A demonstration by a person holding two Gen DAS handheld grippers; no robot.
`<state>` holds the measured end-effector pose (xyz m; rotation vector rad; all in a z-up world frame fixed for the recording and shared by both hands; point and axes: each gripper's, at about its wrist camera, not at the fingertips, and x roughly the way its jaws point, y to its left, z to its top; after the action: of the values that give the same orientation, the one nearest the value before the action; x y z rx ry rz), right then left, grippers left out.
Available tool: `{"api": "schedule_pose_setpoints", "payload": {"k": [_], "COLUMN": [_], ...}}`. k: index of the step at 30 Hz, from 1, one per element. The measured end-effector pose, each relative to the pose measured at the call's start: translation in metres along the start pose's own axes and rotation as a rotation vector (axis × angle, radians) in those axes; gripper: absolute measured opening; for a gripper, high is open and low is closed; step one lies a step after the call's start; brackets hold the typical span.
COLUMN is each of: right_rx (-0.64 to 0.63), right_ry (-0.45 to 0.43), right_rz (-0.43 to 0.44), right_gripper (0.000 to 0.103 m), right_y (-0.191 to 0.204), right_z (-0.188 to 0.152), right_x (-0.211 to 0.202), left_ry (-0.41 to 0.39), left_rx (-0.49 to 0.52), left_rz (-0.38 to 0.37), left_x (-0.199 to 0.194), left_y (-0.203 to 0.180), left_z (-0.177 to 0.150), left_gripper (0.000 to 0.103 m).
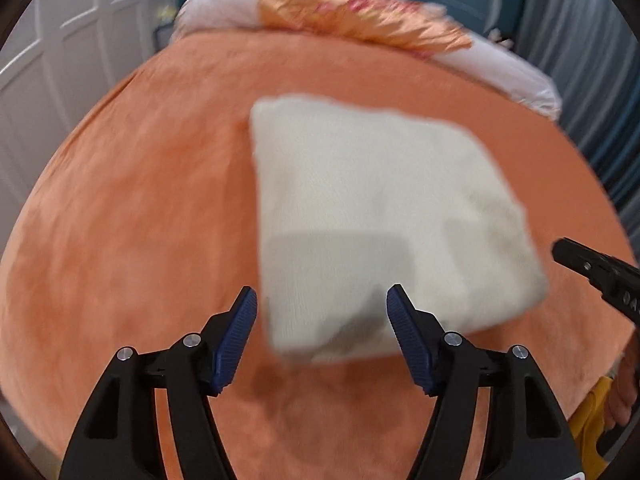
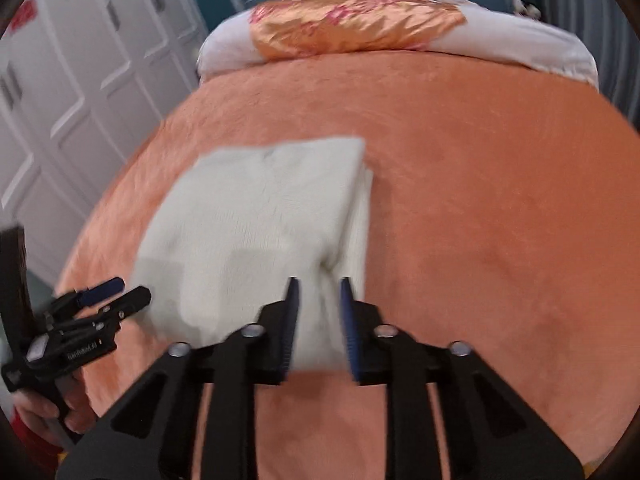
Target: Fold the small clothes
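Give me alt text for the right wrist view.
The right gripper pinches the near edge of a folded white cloth lying on an orange bedspread. The left gripper hovers open at the lower left, and a pillow lies at the far end.

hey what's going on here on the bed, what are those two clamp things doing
A person is folding a small white cloth on an orange bedspread, with a handheld gripper in each hand. The cloth already lies folded into a rough rectangle. The right gripper has its jaws narrowed around the cloth's near right corner, though blur hides whether the pads actually pinch it. The left gripper is open at the near left edge, holding nothing.
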<state>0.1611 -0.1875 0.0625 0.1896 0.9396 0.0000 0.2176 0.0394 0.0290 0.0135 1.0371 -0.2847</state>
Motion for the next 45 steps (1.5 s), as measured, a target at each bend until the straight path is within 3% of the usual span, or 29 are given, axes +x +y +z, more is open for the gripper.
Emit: {"api": "schedule_pose_setpoints", "payload": {"k": [2,5,11,15,29,45], "right_rx": [-0.009,0.051,0.06,0.086,0.068,0.069], "right_ry": [0.072,0.145,0.131,0.075,0.059,0.061], "right_rz": [-0.053,-0.049,-0.079,-0.07,-0.108,-0.109], "right_gripper": [0.01,0.011,0.011,0.013,0.013,0.013], "right_y": [0.002,-0.014,-0.007,0.004,0.019,0.023], "right_z": [-0.01,-0.031,-0.025,-0.033,-0.081,-0.122], "right_x": [0.022,0.041,0.038,0.01,-0.011,0.004], "left_ry": [0.031,0.052,0.041,0.019,0.017,0.017], "left_rx": [-0.023,-0.042,0.008,0.024,0.024,-0.007], "left_rz": [0.035,0.053,0.114,0.136,0.135,0.136], "left_x": [0.007,0.016,0.012,-0.002,-0.015,0.001], "left_y": [0.004,0.009,0.0,-0.009,-0.029,-0.025], "left_z": [-0.008,-0.014,-0.015,-0.021,-0.051,-0.105], "left_gripper": [0.064,0.064,0.064,0.064,0.064,0.065]}}
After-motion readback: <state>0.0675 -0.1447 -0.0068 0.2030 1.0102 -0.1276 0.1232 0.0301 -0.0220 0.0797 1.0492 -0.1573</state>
